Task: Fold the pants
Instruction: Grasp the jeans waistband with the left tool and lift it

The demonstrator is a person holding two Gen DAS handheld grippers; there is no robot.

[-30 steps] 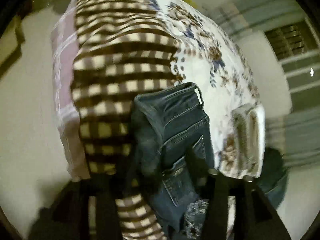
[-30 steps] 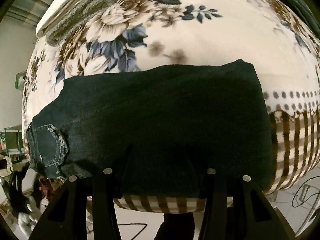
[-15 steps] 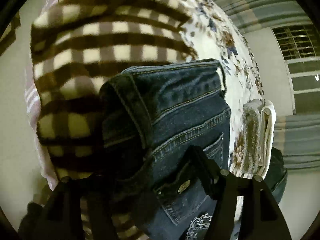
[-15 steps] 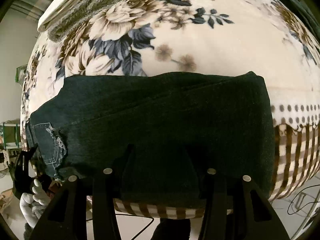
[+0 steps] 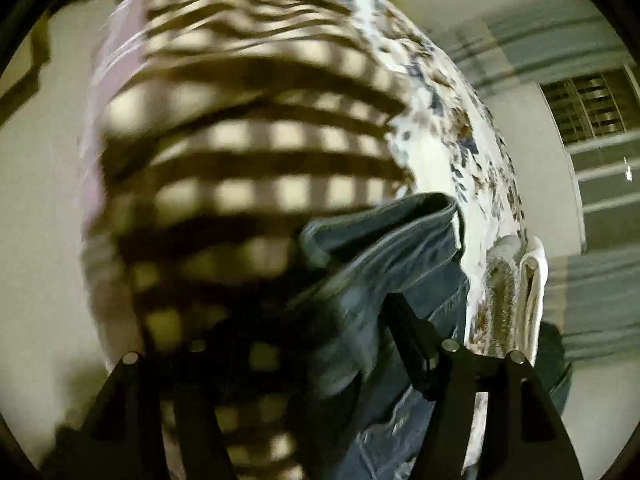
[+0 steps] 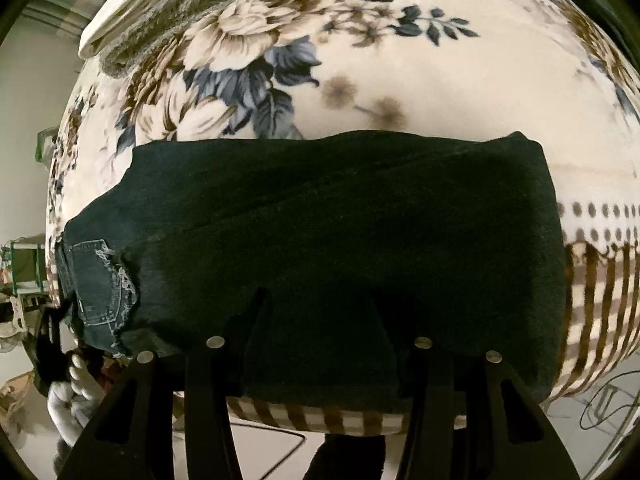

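Note:
Dark blue jeans lie folded lengthwise across the floral blanket, waist and back pocket at the left. My right gripper is open, its fingers spread low over the near edge of the legs. In the left wrist view the waistband end bunches up, blurred. My left gripper is open around that denim; its right finger rests on the cloth and the left finger is lost in shadow.
The bed carries a cream floral blanket with a brown checked border hanging over the edge. A folded grey-and-white towel lies at the far side. Cables lie on the floor. Barred window at right.
The left gripper has pulled back from the waistband, which now looks smaller and blurred. The right gripper has edged slightly forward over the legs. The jeans themselves stay in place.

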